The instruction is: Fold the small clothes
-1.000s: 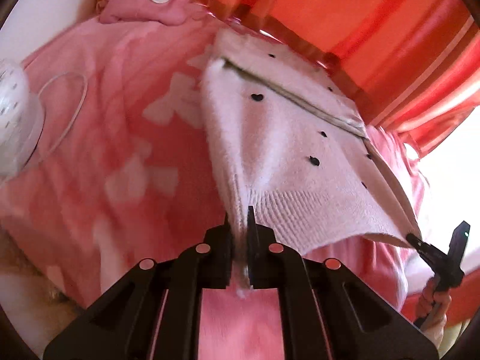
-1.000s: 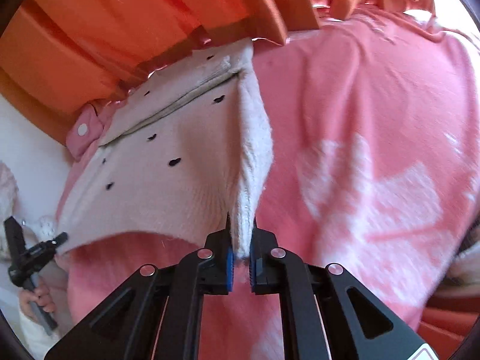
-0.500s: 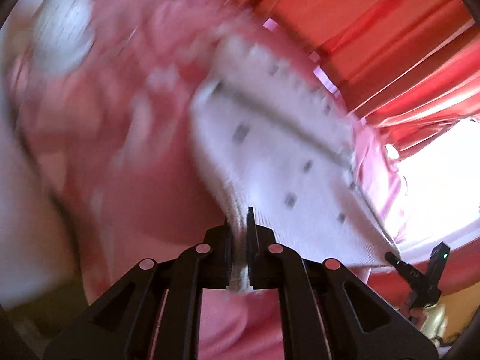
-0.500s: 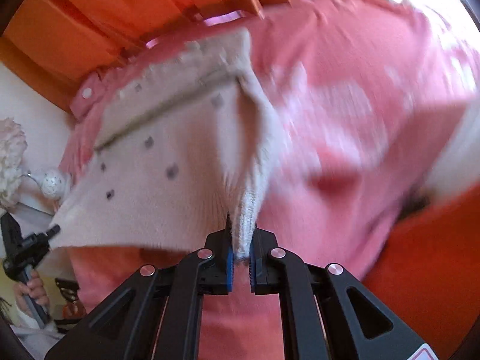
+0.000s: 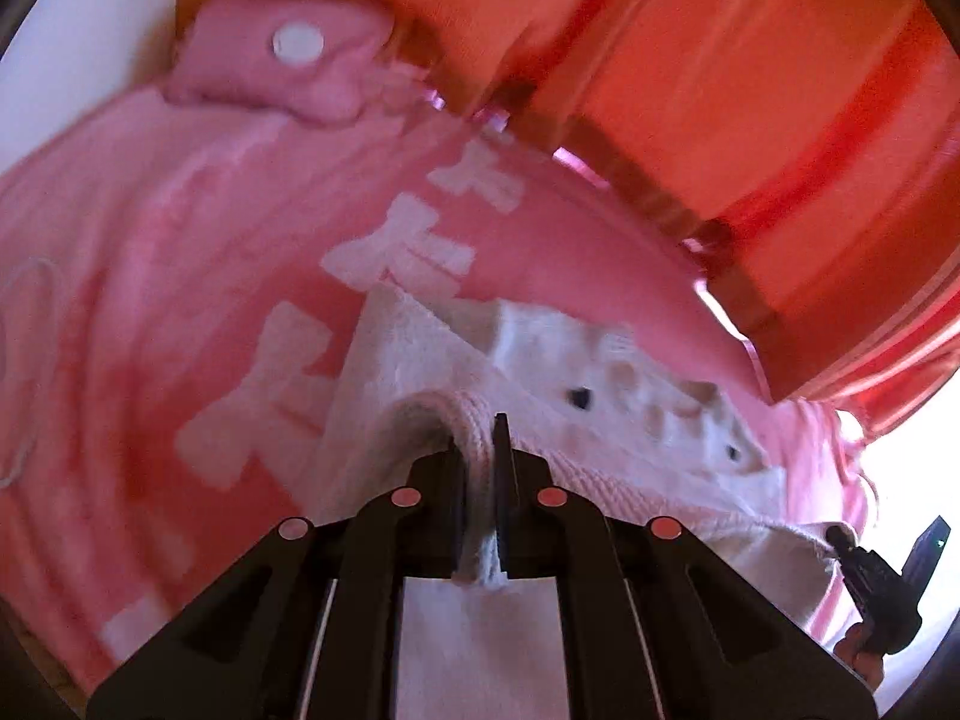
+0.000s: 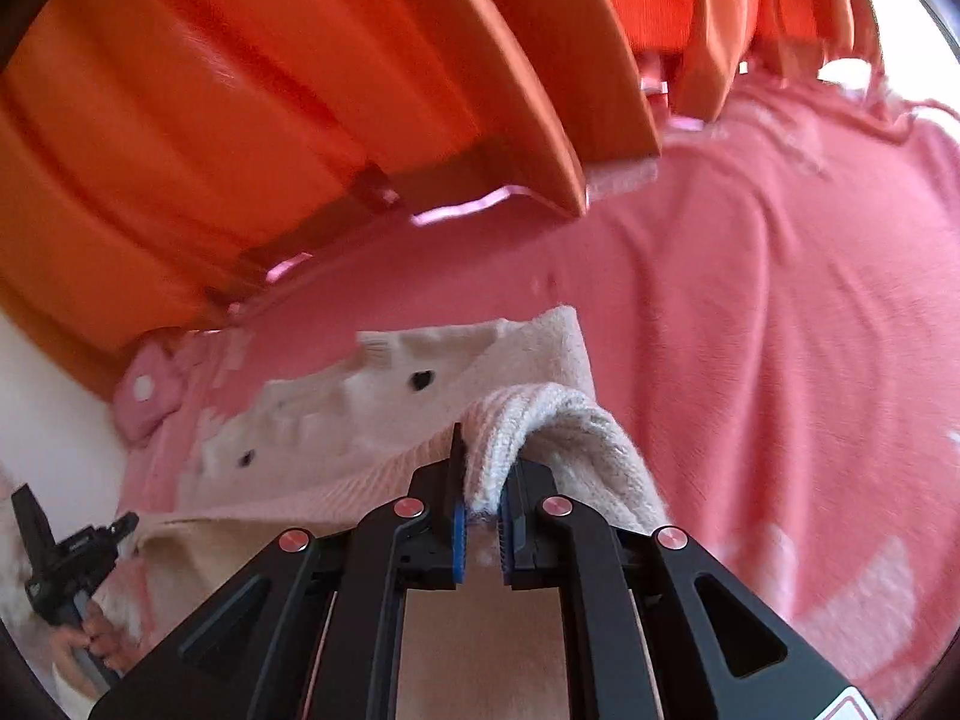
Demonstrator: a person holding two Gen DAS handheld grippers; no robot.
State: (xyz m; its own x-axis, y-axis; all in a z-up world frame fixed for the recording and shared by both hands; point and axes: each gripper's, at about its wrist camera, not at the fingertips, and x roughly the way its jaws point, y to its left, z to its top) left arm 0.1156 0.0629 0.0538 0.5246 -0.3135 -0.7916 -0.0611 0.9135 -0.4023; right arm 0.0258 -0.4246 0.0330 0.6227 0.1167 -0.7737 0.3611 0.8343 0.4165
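On the pink blanket [image 5: 150, 300], both grippers [image 5: 480, 480] [image 6: 483, 498] pinch the sweater's [image 5: 600, 384] hem.

Left gripper [image 5: 480, 480]: built of matte black plastic, two angular finger arms with triangular cut-outs, four round pale red caps set across the linkage, thin black blade-like fingertips. Right gripper [image 6: 480, 492]: same black frame and four red caps, but fitted with ribbed blue pads [image 6: 458, 534] on the inner finger faces; white label with red edging at the lower right corner of the body. Small green light seen on the right gripper's body in the left wrist view.
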